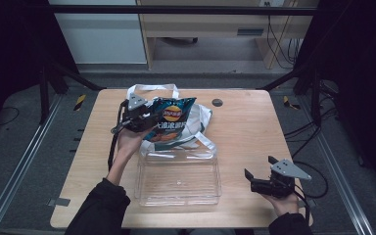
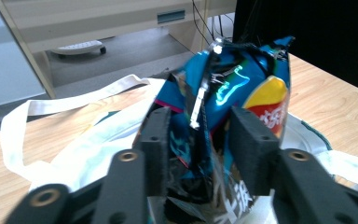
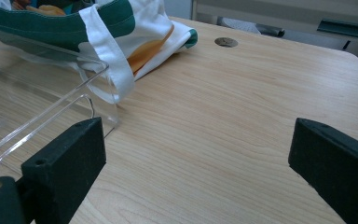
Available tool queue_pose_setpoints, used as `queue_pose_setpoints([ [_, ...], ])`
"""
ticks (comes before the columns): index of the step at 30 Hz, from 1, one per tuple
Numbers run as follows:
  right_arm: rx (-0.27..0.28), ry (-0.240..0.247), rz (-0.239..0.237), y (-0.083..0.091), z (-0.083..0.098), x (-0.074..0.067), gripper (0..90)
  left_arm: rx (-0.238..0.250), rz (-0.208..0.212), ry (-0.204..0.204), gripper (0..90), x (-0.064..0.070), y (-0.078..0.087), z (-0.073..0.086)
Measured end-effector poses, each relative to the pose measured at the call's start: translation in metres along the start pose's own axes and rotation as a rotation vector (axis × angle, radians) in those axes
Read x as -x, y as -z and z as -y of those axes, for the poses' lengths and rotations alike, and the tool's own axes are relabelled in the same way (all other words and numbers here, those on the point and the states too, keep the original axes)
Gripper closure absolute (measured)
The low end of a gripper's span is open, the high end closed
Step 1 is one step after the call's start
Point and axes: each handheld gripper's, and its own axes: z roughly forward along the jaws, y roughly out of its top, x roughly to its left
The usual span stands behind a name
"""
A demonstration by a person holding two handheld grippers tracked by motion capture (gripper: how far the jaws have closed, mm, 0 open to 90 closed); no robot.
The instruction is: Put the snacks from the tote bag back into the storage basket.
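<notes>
We have the left gripper [image 1: 147,117] up over the far half of the desk [image 1: 254,132], its jaws set to either side of the upper edge of the blue chip bag [image 1: 169,125]. In the left gripper view the chip bag [image 2: 223,107] stands between the two black pads [image 2: 254,149], its crinkled foil bunched in the gap. The pads look to be pressing the foil from both sides, so we read this as a grip on the bag and not merely a straddle. Taking it near the top seam makes sense: the foil is flat and firm there, while the puffed body below would slip or crush

The bag sits above the white tote bag [image 1: 196,117] with green trim, which lies slumped on the desk with its handles spread toward the far edge. Just in front of the tote, nearer to us, the clear plastic tray [image 1: 176,191] waits empty; we judge it the likely place for the chips, being just beside the tote and open at the top

Our right gripper [image 1: 262,178] rests low at the near right of the desk, well apart from the rest. Its jaws stand wide open with nothing between them, as the right gripper view shows, bare desk [image 3: 242,107] lying beyond its pads [image 3: 65,163]
</notes>
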Motion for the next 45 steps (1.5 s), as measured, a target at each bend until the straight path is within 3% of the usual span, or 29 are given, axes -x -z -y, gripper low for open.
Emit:
queue_pose_setpoints([
  [11,-0.004,-0.003,-0.001,0.0,0.0,-0.001,4.2,-0.004,0.011,0.032,81.8,-0.001,0.001,0.002],
  [15,-0.005,0.0,0.0,-0.001,0.0,-0.001,4.2,0.017,0.024,0.053,85.9,-0.001,0.002,0.005],
  [17,-0.005,0.0,0.0,-0.001,0.0,-0.001,4.2,0.033,0.052,0.073,87.5,-0.003,0.003,0.006],
  [25,-0.006,0.001,-0.002,-0.001,0.0,-0.001,4.2,0.069,0.061,0.074,89.6,-0.002,0.006,0.01],
  [38,-0.008,0.003,-0.004,-0.001,0.0,-0.002,4.2,0.249,0.092,0.098,90.0,0.008,0.044,-0.008],
  [45,-0.01,0.003,-0.007,-0.001,0.0,-0.002,4.2,0.311,0.119,0.073,90.0,0.019,0.064,-0.02],
])
